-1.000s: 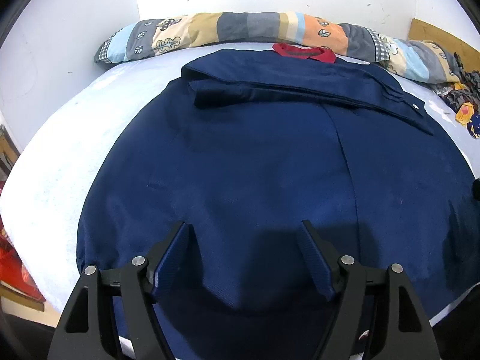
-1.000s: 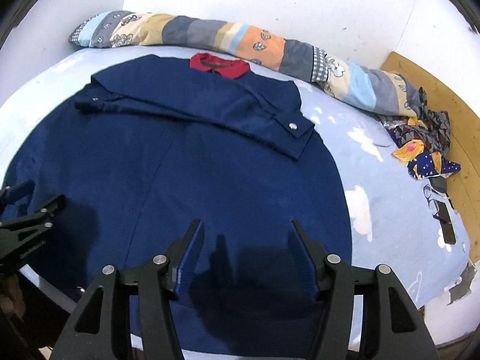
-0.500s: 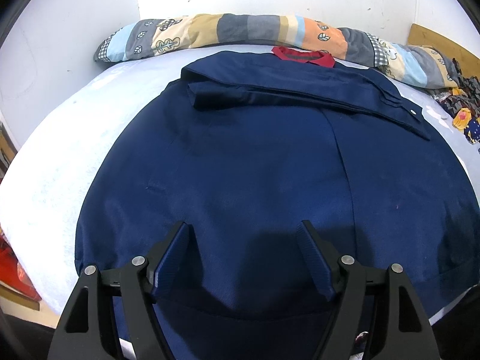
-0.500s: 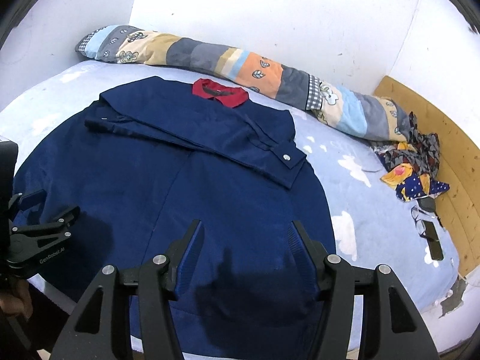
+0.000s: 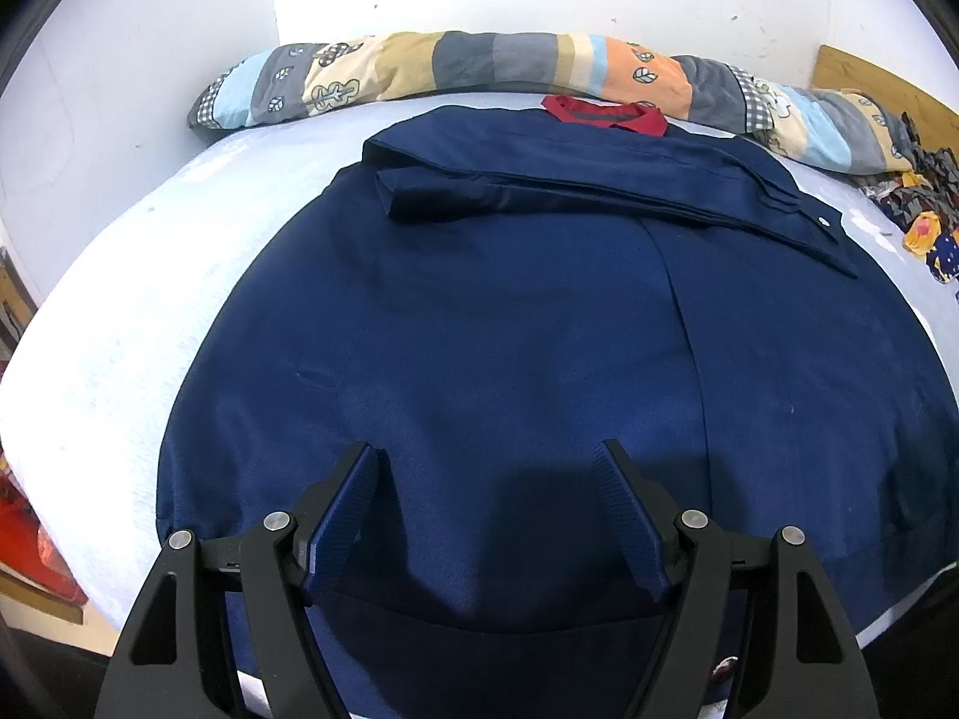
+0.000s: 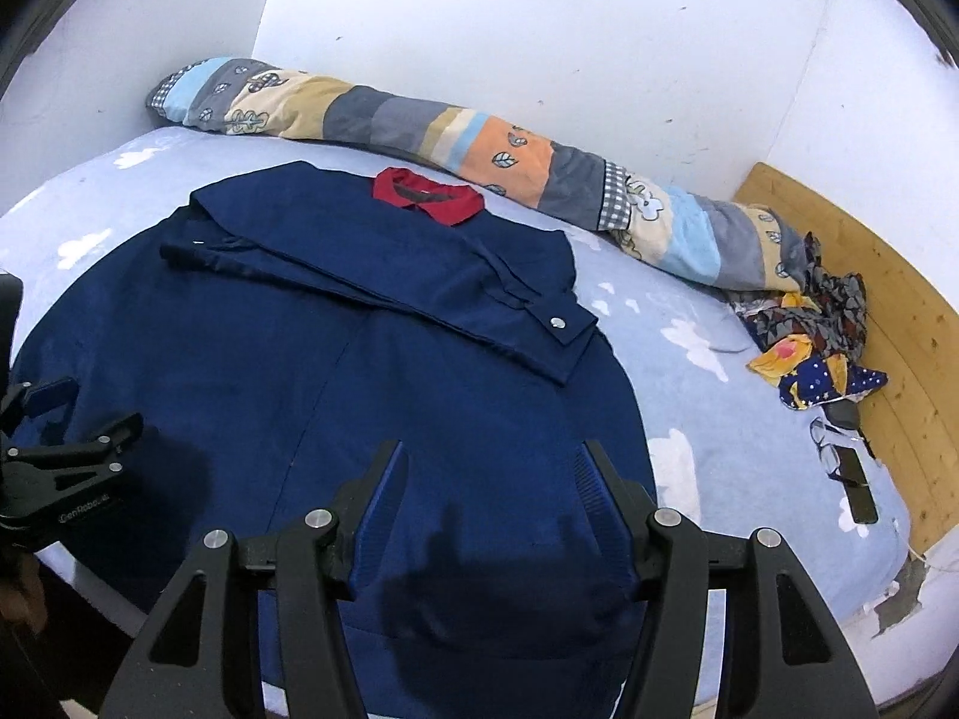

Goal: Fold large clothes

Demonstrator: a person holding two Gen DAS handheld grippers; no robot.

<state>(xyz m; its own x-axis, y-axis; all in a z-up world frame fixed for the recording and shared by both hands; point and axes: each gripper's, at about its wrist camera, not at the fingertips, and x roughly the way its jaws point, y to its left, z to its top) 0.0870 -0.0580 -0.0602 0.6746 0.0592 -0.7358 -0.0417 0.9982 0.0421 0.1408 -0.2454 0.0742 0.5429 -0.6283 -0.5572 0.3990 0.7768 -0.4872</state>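
Coat [image 5: 509, 359] spread flat on bed [image 5: 120, 329], sleeves crossed near upper frame. Left tool [image 5: 488, 497] and right tool [image 6: 491, 479] both apart, empty, over hem. Next: grip hem corners, fold upward.

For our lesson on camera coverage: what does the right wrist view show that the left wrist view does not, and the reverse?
Only the right wrist view shows the eyeglasses, the dark phone and the left gripper from the side. Only the left wrist view shows a red object beside the bed. Both show the navy jacket with its red collar, sleeves folded across, and the patchwork quilt.
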